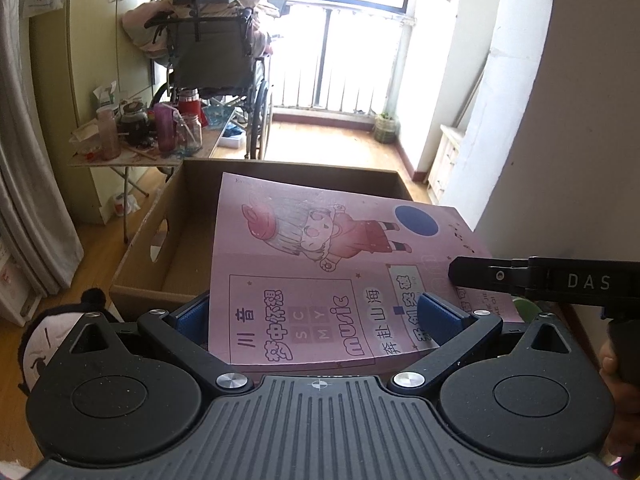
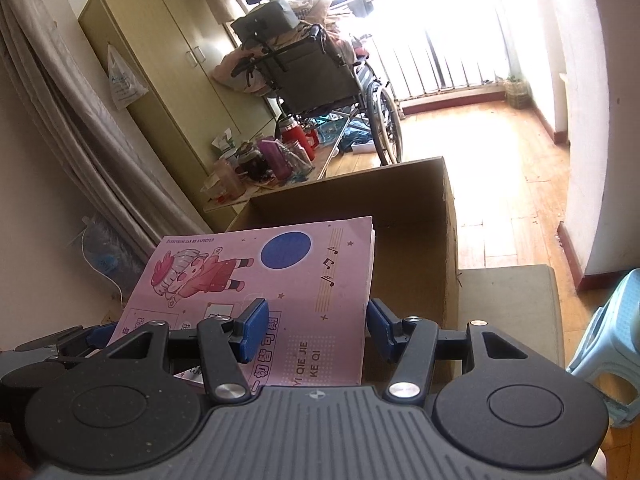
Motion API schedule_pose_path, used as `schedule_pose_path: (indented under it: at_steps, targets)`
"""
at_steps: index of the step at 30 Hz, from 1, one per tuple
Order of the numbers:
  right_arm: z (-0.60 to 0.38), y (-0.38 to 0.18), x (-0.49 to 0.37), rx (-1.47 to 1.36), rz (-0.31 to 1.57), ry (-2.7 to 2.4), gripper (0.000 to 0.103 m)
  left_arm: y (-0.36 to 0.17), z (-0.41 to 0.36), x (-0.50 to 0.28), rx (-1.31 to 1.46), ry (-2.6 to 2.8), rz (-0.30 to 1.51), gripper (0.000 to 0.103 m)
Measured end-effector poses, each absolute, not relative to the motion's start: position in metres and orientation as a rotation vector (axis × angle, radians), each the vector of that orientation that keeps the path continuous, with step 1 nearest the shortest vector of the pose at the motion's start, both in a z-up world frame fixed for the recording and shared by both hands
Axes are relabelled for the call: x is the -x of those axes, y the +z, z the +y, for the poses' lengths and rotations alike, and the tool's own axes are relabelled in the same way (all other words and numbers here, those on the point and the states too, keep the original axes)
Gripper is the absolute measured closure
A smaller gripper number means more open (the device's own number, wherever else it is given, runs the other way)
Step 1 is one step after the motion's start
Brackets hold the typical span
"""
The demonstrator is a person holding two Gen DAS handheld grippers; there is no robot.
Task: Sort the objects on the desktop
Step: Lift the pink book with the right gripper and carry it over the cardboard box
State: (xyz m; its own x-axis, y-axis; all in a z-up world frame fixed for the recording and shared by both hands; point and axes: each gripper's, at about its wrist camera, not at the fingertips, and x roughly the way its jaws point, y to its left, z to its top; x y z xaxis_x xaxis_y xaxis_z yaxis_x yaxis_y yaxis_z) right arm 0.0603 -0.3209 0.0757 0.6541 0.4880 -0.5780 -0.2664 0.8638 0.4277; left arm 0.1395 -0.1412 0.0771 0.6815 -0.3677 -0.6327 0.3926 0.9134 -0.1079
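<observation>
A pink notebook with a cartoon girl and a blue circle on its cover is held tilted over an open cardboard box. My left gripper is shut on the notebook's near edge, one blue pad above the cover and one below. In the right wrist view the same notebook lies between the blue pads of my right gripper, which also clamp it across its near end. The box stands just beyond. The right gripper's black body reaches in from the right in the left wrist view.
A plush doll head sits at the lower left. A folding table with bottles and jars stands behind the box, with a loaded wheelchair behind it. A beige pad and a light blue stool are at the right.
</observation>
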Motion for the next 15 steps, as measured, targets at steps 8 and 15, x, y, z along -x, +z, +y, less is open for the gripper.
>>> schedule_pose_path:
  at_steps: [8,15]
  targets:
    - [-0.313,0.069,-0.089,-0.341,0.749,0.434,0.045,0.076,-0.143,-0.172,-0.045,-0.434,0.705,0.0]
    - [-0.312,0.058,-0.127,-0.362,0.766,0.428,0.045,0.072,-0.152,-0.211,-0.054,-0.463,0.717,0.0]
